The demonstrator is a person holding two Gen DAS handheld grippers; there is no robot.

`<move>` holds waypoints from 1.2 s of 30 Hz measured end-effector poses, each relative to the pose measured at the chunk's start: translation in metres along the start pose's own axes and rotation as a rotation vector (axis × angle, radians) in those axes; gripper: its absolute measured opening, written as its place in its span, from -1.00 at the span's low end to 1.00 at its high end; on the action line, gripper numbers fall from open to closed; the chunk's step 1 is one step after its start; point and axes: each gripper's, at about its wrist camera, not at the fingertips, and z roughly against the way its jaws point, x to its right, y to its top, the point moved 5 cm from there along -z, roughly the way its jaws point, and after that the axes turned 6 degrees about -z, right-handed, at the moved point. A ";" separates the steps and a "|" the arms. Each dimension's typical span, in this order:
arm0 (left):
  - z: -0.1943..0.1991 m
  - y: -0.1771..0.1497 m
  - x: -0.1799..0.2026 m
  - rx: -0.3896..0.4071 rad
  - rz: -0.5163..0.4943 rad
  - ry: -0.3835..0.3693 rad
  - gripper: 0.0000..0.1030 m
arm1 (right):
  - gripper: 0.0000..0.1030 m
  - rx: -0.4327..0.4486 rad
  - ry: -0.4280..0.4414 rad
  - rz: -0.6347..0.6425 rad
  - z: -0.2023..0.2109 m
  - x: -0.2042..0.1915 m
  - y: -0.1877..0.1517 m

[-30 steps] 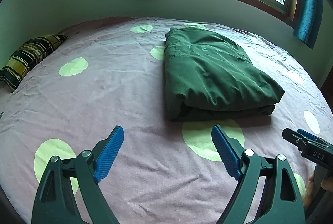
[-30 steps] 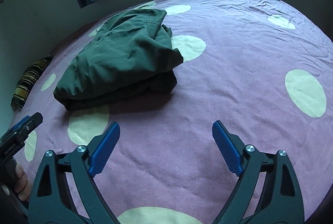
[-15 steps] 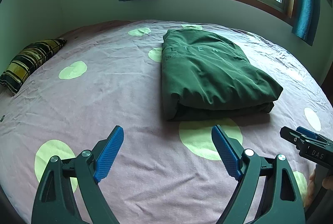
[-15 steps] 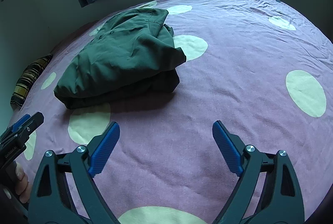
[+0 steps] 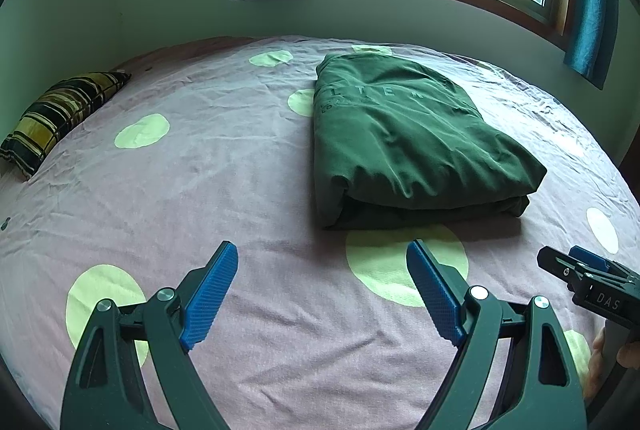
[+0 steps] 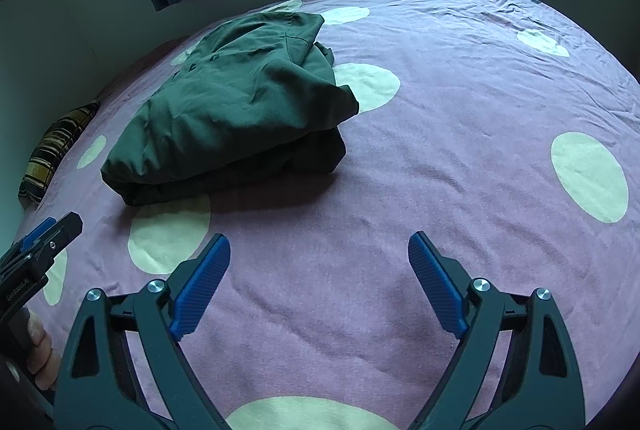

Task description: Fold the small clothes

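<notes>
Left wrist view: your left claw (image 5: 322, 290) is spread apart with nothing between its pads, hovering over the purple spotted bed (image 5: 200, 190). Your right claw (image 6: 320, 280) gapes just as wide, also empty. Beyond both, the folded green garment (image 5: 408, 142) lies on the bed, clear of either claw.

The folded green garment (image 5: 404, 138) carries faint tone-on-tone letters reading "L T E", the remainder unclear. The right gripper (image 5: 588, 282) body shows "DAS". The left gripper (image 6: 36, 254) has small print too blurred to read.
</notes>
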 end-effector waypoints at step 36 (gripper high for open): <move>0.001 0.002 0.006 0.016 -0.048 0.050 0.66 | 0.76 -0.014 0.002 0.021 -0.004 -0.002 -0.002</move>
